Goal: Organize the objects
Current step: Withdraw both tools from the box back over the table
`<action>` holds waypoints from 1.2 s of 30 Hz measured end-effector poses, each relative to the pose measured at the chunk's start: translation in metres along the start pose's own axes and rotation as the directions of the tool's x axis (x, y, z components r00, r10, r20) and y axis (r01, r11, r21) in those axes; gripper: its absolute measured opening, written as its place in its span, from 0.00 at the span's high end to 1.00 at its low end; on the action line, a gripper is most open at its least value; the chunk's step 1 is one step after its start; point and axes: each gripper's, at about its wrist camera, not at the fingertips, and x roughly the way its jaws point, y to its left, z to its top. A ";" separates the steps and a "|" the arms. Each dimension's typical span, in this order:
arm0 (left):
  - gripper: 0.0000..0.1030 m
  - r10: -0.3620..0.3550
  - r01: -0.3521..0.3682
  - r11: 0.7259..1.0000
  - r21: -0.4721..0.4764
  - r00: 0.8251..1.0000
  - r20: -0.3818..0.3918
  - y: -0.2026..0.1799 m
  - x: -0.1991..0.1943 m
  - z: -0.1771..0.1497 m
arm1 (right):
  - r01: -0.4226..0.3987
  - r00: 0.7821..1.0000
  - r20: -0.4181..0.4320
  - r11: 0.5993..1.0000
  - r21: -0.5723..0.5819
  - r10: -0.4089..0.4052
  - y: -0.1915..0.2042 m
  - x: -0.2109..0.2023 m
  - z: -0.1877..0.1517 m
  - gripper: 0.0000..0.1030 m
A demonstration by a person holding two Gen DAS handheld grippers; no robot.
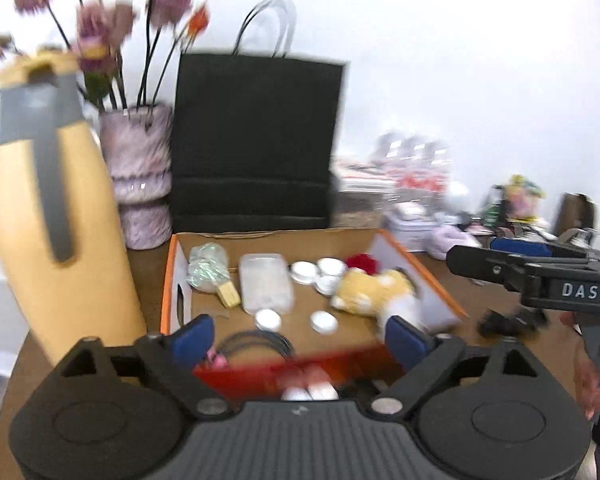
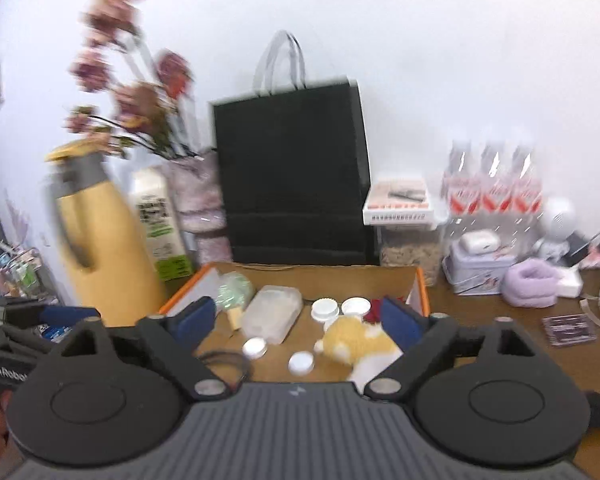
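An open cardboard box with orange edges [image 1: 182,248] [image 2: 420,280] sits on the wooden table. Inside lie a yellow-and-white plush toy [image 1: 374,290] [image 2: 356,340], a clear plastic case [image 1: 266,282] [image 2: 274,312], several round white lids [image 1: 318,270] [image 2: 326,308], a shiny wrapped item [image 1: 208,266] [image 2: 234,290] and a black cable [image 1: 256,344]. My left gripper [image 1: 300,340] is open over the box's near edge, holding nothing. My right gripper [image 2: 298,320] is open over the box, holding nothing; its side shows in the left wrist view [image 1: 540,276].
A yellow jug [image 1: 56,220] [image 2: 104,248] stands left of the box, with a flower vase [image 1: 140,176] and a black paper bag [image 1: 256,140] [image 2: 296,172] behind. On the right are bottles [image 2: 492,184], a tin [image 2: 476,268] and a purple roll [image 2: 532,282].
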 end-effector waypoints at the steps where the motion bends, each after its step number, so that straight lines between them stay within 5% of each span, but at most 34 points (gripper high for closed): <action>1: 0.07 -0.005 0.005 1.000 0.009 1.000 0.018 -0.004 -0.019 -0.014 | 0.006 1.000 0.015 1.000 -0.014 -0.006 0.004 -0.021 -0.008 0.08; 5: 0.02 -0.002 0.004 1.000 -0.030 0.998 0.068 -0.010 -0.088 -0.075 | 0.026 0.998 0.052 0.998 -0.051 -0.023 0.026 -0.106 -0.057 0.00; 8: 0.02 0.055 -0.054 0.998 -0.046 0.998 0.037 -0.011 -0.120 -0.118 | 0.042 0.999 0.022 0.998 -0.051 -0.040 0.038 -0.152 -0.101 0.00; 16: 0.02 0.148 -0.149 0.987 -0.054 0.988 -0.036 -0.008 -0.171 -0.186 | 0.104 0.981 -0.163 0.994 0.011 -0.101 0.054 -0.189 -0.181 0.00; 22: 0.02 0.165 -0.164 0.982 -0.090 0.986 0.008 -0.001 -0.187 -0.190 | 0.107 0.983 -0.141 0.990 -0.088 -0.119 0.076 -0.208 -0.183 0.00; 29: 0.02 0.168 -0.167 0.981 -0.099 0.986 0.004 0.003 -0.164 -0.181 | 0.114 0.984 -0.131 0.991 -0.073 -0.123 0.066 -0.191 -0.173 0.00; 33: 0.04 0.095 -0.091 0.993 -0.073 0.993 0.065 0.011 -0.116 -0.143 | 0.075 0.992 -0.095 0.994 -0.078 -0.082 0.056 -0.159 -0.149 0.00; 36: 0.07 0.077 -0.075 0.995 -0.070 0.997 0.020 0.017 -0.052 -0.103 | 0.084 0.994 -0.063 0.993 -0.088 -0.090 0.046 -0.111 -0.121 0.03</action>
